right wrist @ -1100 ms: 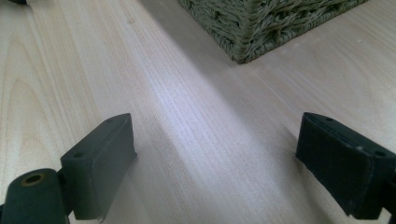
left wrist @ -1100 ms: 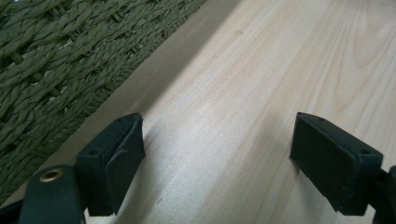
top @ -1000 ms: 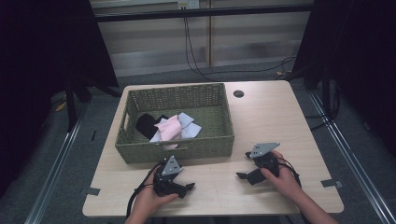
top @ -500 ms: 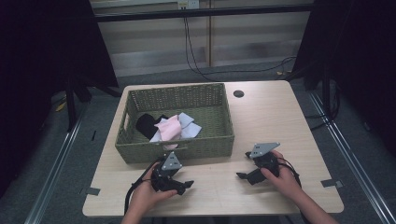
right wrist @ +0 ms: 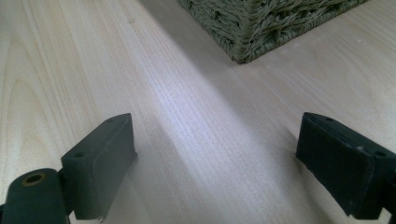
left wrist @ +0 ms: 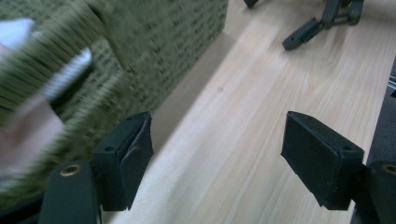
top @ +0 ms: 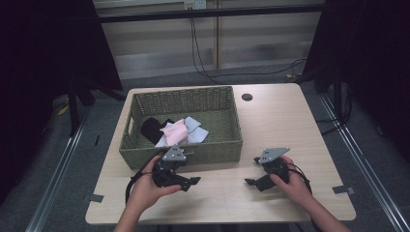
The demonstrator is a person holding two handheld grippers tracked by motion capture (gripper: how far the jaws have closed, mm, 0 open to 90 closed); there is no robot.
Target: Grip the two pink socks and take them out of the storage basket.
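Nothing has been picked up yet. The green woven basket (top: 181, 126) sits on the light wooden tabletop (top: 290, 125), and the small soft things lie inside it: a pink cloth (top: 173, 131), a pale white-blue cloth (top: 196, 130) touching it, and a black cloth (top: 153, 128) just beside them on the left. By my guess the job is about these cloths, and all of it is left to do.

The left claw (top: 186, 182) rests low on the tabletop, right in front of the basket's near wall, held in the person's left hand (top: 147, 186). It points sideways, toward the other claw. In the left gripper view its two black jaws stand wide apart with only bare wood between them, and the blurry basket wall is close on one side.

The right claw (top: 252, 182) lies on the tabletop too, well apart from the basket, held in the right hand (top: 290, 181). It points toward the left claw. In the right gripper view its jaws are also wide, holding nothing, and a basket corner (right wrist: 243, 56) shows ahead.
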